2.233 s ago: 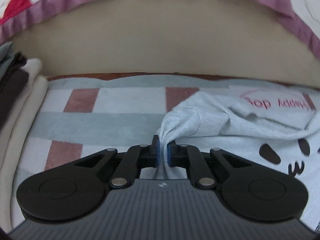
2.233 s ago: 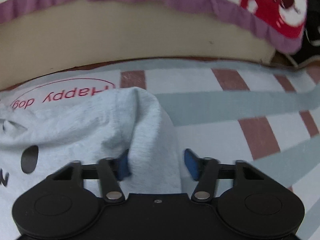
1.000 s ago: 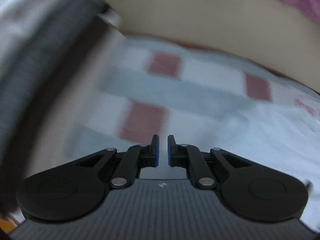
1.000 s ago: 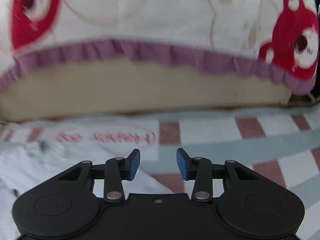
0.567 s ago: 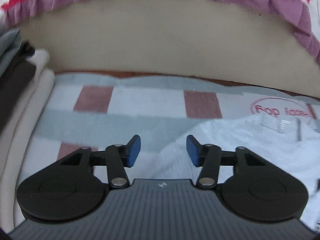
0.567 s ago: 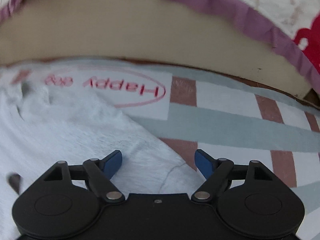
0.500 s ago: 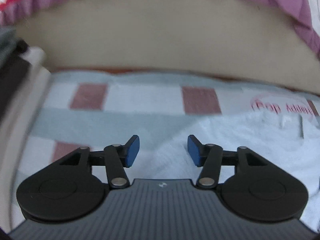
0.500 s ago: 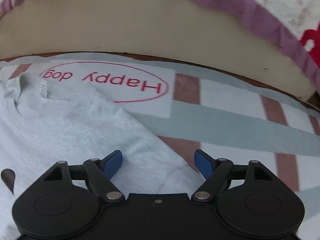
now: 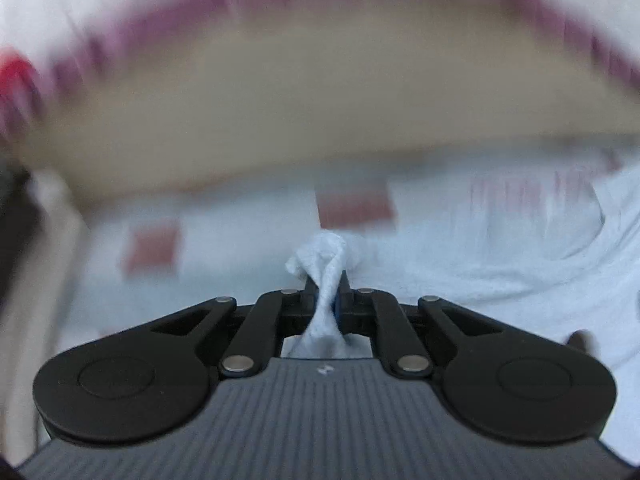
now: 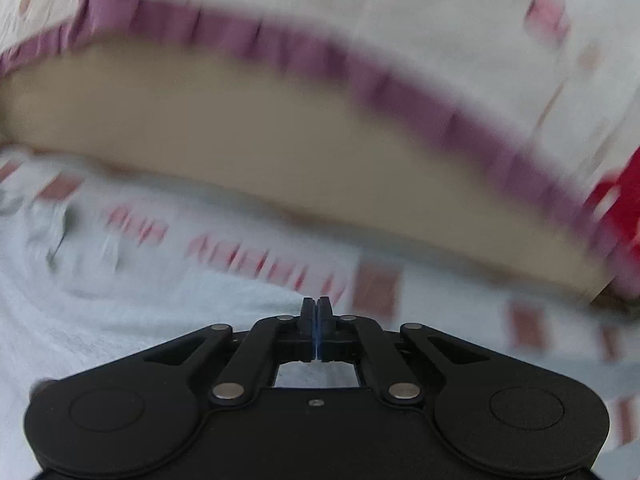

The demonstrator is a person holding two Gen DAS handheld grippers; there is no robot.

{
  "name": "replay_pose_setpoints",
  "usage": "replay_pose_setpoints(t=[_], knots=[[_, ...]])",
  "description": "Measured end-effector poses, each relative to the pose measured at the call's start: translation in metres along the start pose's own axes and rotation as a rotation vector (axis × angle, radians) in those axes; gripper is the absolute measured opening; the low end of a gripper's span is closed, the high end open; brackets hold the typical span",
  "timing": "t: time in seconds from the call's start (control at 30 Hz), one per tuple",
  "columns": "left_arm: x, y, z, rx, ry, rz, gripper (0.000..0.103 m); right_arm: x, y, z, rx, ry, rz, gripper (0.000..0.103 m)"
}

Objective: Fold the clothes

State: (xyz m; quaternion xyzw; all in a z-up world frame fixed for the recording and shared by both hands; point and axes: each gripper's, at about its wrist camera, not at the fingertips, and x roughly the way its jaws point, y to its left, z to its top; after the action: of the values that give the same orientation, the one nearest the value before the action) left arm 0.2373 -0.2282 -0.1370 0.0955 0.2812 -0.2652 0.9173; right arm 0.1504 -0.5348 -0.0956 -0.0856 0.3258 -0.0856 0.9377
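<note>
A light grey T-shirt [image 9: 500, 272] lies spread on a checked mat [image 9: 352, 208]; the picture is blurred by motion. My left gripper [image 9: 326, 280] is at the shirt's left edge, its jaws closing tight on a pinched tuft of the cloth that sticks up past the fingertips. In the right wrist view the same shirt [image 10: 120, 320] fills the lower left. My right gripper [image 10: 316, 306] sits at its right edge, jaws closing pad to pad with no cloth visible between them.
A beige bed side [image 9: 320, 112] runs across behind the mat, under a white quilt with a purple ruffle [image 10: 280, 48]. A blurred stack of dark and cream folded cloth [image 9: 24, 240] stands at the far left. Bare mat [image 10: 520, 328] lies right of the shirt.
Half a second ago both grippers stood open over the shirt's edges. Both are now shut, the left one with a tuft of shirt in it, and both views have swung.
</note>
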Motion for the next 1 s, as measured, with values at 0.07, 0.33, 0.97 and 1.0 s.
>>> replay_pose_setpoints(t=[0.07, 0.33, 0.97, 1.0], knots=[[-0.013, -0.001, 0.009, -0.017, -0.083, 0.029, 0.01, -0.016, 0.002, 0.011, -0.006, -0.136, -0.107, 0.001], [0.031, -0.006, -0.013, 0.039, 0.226, 0.127, 0.075, 0.014, -0.015, -0.018, 0.143, 0.024, -0.126, 0.049], [-0.134, -0.115, -0.042, 0.111, 0.261, -0.133, 0.069, -0.145, -0.049, -0.083, 0.75, 0.304, 0.22, 0.051], [-0.14, -0.12, -0.05, 0.108, 0.286, -0.177, 0.069, -0.147, -0.051, -0.095, 0.794, 0.336, 0.238, 0.051]])
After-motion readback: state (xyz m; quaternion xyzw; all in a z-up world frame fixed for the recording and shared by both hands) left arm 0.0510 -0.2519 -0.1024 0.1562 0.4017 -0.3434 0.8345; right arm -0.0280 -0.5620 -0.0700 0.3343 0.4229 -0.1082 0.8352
